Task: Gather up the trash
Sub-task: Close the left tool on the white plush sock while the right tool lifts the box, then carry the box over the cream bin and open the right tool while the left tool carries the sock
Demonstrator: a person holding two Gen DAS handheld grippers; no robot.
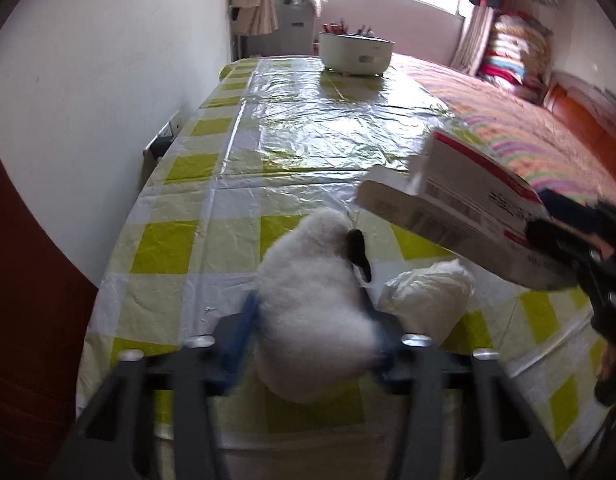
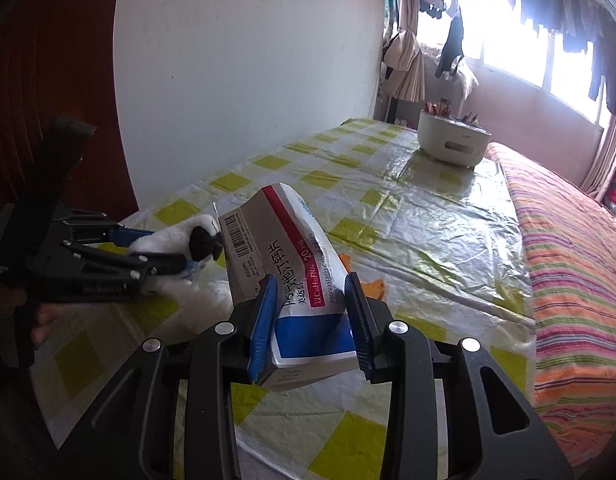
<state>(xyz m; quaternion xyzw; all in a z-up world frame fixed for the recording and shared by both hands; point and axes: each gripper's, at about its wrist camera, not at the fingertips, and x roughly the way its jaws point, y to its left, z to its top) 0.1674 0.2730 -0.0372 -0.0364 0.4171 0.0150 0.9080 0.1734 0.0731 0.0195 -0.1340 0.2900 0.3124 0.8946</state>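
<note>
right gripper clamps medicine box, long axis pointing away; left gripper grips white wad.

Desk: middle and far stretch bare, open to passage. Far end: white round pot, the only obstruction there. Left: wall close along the desk edge. Right: bed touching the desk. Near zone crowded: white fluffy wad, crumpled white paper just right of it, medicine box held above both.
</note>
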